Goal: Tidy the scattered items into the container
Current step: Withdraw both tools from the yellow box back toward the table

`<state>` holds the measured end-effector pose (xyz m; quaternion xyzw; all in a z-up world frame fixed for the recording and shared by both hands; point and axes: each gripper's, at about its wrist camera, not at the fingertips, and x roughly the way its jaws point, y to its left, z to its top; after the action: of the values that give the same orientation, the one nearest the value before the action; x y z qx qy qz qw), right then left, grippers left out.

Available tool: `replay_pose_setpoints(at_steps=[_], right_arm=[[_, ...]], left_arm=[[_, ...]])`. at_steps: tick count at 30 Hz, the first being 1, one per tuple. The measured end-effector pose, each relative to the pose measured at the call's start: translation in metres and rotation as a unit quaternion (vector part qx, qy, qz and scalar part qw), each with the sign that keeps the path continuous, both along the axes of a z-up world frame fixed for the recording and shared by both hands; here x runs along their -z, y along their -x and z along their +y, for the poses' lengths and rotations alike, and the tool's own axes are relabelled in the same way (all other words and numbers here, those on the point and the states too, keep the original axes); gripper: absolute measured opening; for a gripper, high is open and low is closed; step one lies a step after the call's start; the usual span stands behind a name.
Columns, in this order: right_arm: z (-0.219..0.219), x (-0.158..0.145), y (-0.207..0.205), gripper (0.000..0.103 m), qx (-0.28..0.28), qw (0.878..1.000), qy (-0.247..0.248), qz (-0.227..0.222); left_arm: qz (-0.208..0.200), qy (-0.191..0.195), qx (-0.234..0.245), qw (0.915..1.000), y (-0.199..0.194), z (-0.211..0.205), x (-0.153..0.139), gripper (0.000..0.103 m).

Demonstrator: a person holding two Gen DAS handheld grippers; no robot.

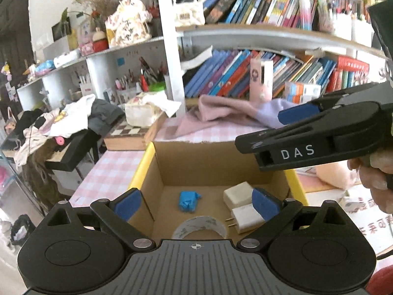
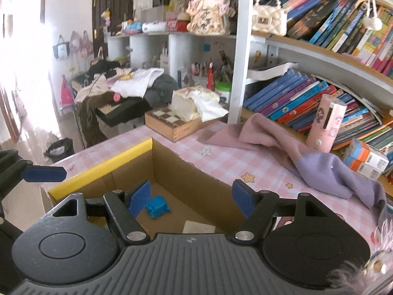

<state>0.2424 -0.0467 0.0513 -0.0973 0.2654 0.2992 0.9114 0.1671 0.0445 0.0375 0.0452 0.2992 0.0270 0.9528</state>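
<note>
An open cardboard box (image 1: 211, 164) with yellow-taped rims stands on the pink checked table. Inside lie a crumpled blue item (image 1: 188, 201), two white plug chargers (image 1: 237, 193) and a roll of clear tape (image 1: 200, 227). My left gripper (image 1: 196, 202) is open and empty, hovering over the box's near side. My right gripper (image 2: 191, 198) is open and empty above the box (image 2: 172, 169); the blue item (image 2: 157, 207) lies just beyond its left finger. The right gripper also shows in the left wrist view (image 1: 270, 125), above the box's right side.
A pink and lilac cloth (image 2: 294, 152) lies on the table behind the box. A wooden chessboard box (image 2: 172, 123) with a tissue pack sits at the back left. A pink upright case (image 2: 326, 125), small cartons (image 2: 366, 158) and bookshelves stand at the back right.
</note>
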Motion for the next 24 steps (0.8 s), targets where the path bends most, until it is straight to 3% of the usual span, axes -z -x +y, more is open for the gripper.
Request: replay_pose_setpoints(at_steps=[10,24], right_arm=[[-0.017,-0.012,0.049,0.071,0.043,0.998,-0.019,-0.035],[-0.062,-0.015,0.157,0.071,0.164,0.984,-0.027,-0.067]], left_arm=[[-0.023,0.008,-0.007,0.9997,0.047,0.007,-0.005,0.099],[-0.046,0.031,-0.009,0.9984,0.14,0.015,-0.009,0.099]])
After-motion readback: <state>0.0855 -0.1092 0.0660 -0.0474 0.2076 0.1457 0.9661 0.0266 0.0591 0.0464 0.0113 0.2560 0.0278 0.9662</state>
